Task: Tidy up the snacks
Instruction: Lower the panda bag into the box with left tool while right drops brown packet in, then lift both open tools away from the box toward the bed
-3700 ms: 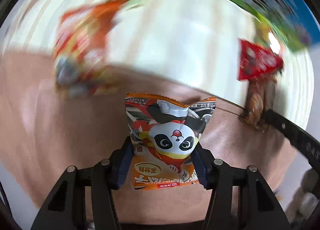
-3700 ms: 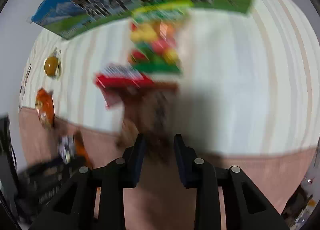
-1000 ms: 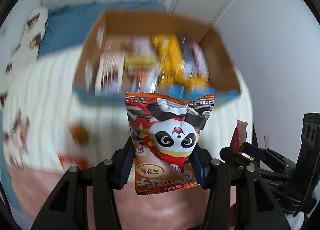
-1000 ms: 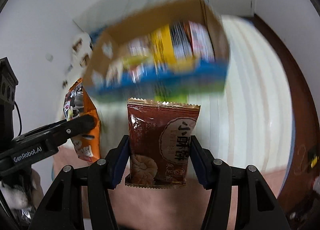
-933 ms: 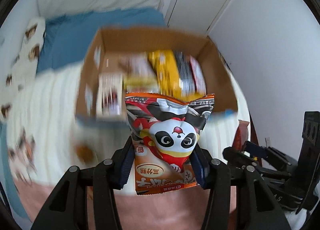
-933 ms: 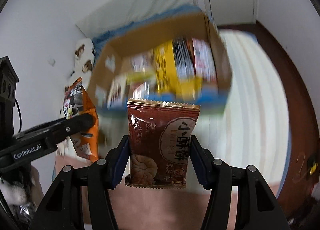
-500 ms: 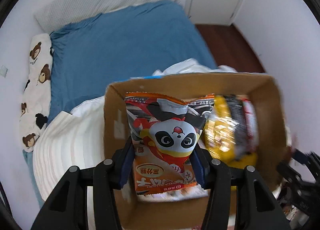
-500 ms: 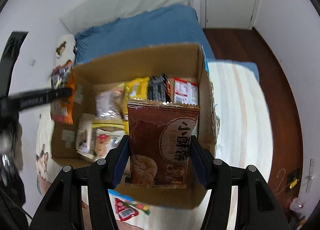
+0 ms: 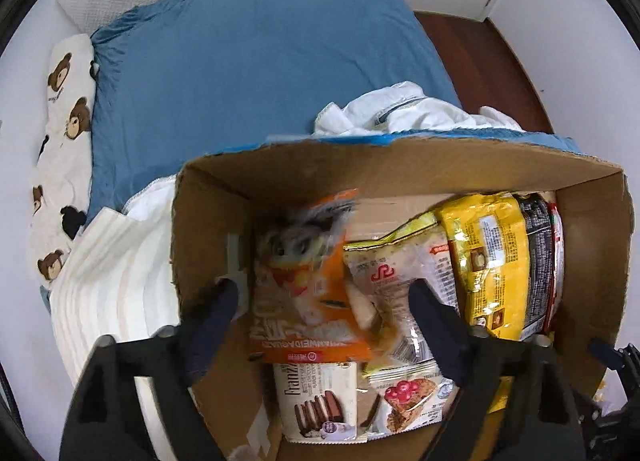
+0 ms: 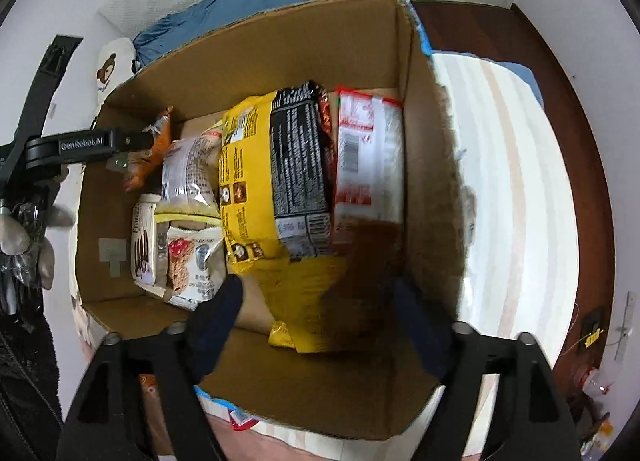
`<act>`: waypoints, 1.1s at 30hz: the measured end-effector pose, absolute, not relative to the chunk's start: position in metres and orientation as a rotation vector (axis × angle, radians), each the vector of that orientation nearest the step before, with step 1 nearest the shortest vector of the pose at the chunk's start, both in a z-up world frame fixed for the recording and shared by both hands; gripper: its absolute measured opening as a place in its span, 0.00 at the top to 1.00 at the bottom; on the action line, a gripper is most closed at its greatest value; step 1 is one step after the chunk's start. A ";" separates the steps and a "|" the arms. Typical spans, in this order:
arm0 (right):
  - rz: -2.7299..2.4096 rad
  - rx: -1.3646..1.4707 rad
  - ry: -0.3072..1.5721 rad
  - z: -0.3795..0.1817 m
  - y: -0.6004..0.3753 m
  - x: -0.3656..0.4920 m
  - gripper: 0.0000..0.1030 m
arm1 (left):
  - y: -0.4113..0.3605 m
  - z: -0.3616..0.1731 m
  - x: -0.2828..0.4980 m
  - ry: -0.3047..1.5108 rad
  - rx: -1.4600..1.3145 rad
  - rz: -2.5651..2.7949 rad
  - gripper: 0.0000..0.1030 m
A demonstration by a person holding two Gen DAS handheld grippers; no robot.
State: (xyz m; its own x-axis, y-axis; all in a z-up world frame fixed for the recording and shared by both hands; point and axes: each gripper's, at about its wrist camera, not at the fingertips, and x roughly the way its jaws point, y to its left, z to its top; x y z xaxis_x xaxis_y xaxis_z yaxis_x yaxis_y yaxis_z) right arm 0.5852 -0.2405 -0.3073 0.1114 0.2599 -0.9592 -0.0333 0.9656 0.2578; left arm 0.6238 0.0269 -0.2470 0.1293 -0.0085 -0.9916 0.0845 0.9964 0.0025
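A cardboard box (image 9: pixel 400 169) (image 10: pixel 280 45) holds several snack packs. My left gripper (image 9: pixel 320 293) is open above the box's left side. The orange panda snack bag (image 9: pixel 304 273), blurred, is free between its fingers and falling into the box; it also shows in the right wrist view (image 10: pixel 150 157). My right gripper (image 10: pixel 316 301) is open above the box's right front. The brown cookie bag (image 10: pixel 360 285), blurred, is dropping below it onto the yellow pack (image 10: pixel 248 197) and the red-and-white pack (image 10: pixel 368 157).
The box sits on a white striped blanket (image 10: pixel 508 181) on a bed with a blue sheet (image 9: pixel 248 61) and a bear-print pillow (image 9: pixel 60 133). A red snack packet (image 10: pixel 240 419) lies outside the box's front edge. Dark wooden floor (image 10: pixel 592 141) lies right.
Both grippers have opened over the box and let go of their bags. The panda bag and the brown cookie bag are falling into the box.
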 end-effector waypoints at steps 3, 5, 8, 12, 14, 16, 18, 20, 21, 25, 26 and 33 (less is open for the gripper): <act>0.213 0.150 1.444 -0.302 -0.233 0.584 0.09 | 0.024 -0.242 0.622 1.425 0.050 -0.070 0.09; 0.209 0.142 1.439 -0.301 -0.229 0.583 0.06 | 0.023 -0.236 0.619 1.411 0.031 -0.078 0.09; 0.194 0.147 1.431 -0.298 -0.228 0.582 0.06 | 0.022 -0.227 0.613 1.380 0.026 -0.077 0.09; 0.170 0.156 1.408 -0.292 -0.230 0.577 0.06 | 0.023 -0.212 0.594 1.327 -0.029 -0.095 0.09; 0.141 0.148 1.387 -0.290 -0.232 0.574 0.06 | 0.023 -0.205 0.580 1.300 -0.053 -0.100 0.09; 0.126 0.159 1.367 -0.286 -0.233 0.569 0.06 | 0.023 -0.201 0.565 1.277 -0.055 -0.096 0.09; 0.118 0.154 1.352 -0.283 -0.233 0.565 0.06 | 0.022 -0.197 0.551 1.255 -0.052 -0.093 0.09; 0.117 0.142 1.335 -0.279 -0.230 0.560 0.06 | 0.021 -0.193 0.537 1.236 -0.056 -0.094 0.09; 0.115 0.139 1.328 -0.277 -0.228 0.558 0.06 | 0.021 -0.191 0.529 1.226 -0.064 -0.097 0.09; 0.111 0.125 1.278 -0.266 -0.221 0.544 0.06 | 0.018 -0.184 0.506 1.200 -0.069 -0.108 0.09; 0.110 0.112 1.259 -0.262 -0.218 0.539 0.06 | 0.018 -0.183 0.500 1.189 -0.063 -0.108 0.09; 0.111 0.075 1.157 -0.232 -0.207 0.505 0.06 | 0.017 -0.163 0.459 1.109 -0.045 -0.094 0.09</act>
State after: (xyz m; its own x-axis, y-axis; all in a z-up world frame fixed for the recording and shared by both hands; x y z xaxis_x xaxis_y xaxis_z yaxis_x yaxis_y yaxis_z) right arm 0.5048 -0.2072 -0.2320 0.3972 0.1257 -0.9091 -0.0486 0.9921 0.1160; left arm 0.4593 0.0169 -0.1630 0.4424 -0.0984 -0.8914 0.0535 0.9951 -0.0833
